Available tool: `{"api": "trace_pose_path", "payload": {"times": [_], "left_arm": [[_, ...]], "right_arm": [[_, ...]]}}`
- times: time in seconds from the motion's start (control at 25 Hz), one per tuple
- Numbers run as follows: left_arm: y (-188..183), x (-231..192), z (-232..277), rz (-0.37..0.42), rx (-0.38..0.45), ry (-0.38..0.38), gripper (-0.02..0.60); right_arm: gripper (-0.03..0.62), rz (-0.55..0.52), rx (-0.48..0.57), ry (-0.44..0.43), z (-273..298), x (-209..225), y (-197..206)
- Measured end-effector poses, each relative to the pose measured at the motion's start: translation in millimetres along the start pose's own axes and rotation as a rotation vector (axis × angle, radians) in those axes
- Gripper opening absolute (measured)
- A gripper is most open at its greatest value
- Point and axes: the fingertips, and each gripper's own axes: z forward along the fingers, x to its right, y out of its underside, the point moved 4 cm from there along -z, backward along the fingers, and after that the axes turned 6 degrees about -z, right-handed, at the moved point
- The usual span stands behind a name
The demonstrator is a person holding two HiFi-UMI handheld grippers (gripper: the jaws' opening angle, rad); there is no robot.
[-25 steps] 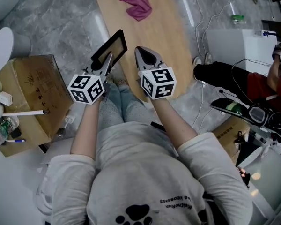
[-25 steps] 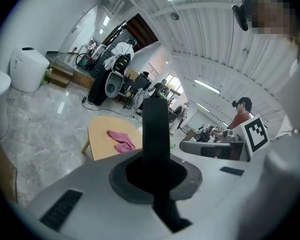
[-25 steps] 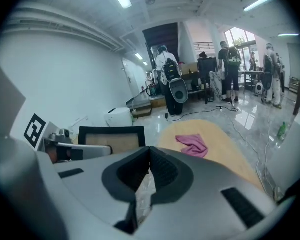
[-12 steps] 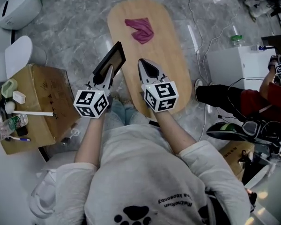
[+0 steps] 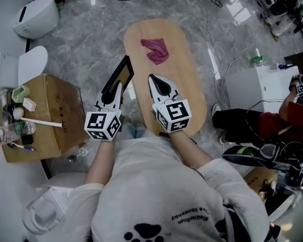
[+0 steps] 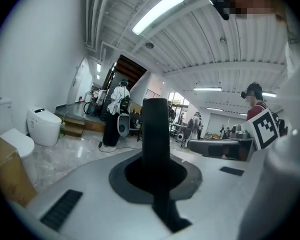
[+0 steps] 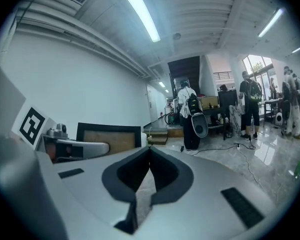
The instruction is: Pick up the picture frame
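A long oval wooden table [image 5: 184,87] stands on a grey marble floor [image 5: 81,39]. A crumpled magenta cloth [image 5: 155,51] lies near the table's far end. A cardboard box [image 5: 55,110] sits on the floor beside its left edge.

The picture frame [image 5: 117,77] is black, the cloth [image 5: 155,51] magenta, the floor [image 5: 81,44] grey-marbled.

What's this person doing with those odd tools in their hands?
A person holds a gripper in each hand. The left gripper is clamped on a black picture frame, held up near a wooden table. The right gripper is shut and empty beside it. A pink cloth lies on the table.
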Motion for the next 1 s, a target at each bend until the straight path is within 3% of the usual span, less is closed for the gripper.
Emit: {"api": "trace_pose_path", "payload": {"times": [0.28, 0.8, 1.0], "left_arm": [[-19.4, 7.8, -27.1, 0.089, 0.063, -0.039, 0.018], [-36.7, 4.9, -78.4, 0.127, 0.145, -0.085, 0.018], [-48.6, 11.2, -84.6, 0.169, 0.186, -0.12, 0.018]], "right_arm": [[0.009, -0.034, 0.041, -0.004, -13.1, -23.2, -14.2], [0.009, -0.099, 0.138, -0.03, -33.2, -79.0, -43.4], [0.009, -0.132, 0.189, -0.041, -37.8, -79.3, -51.5]]}}
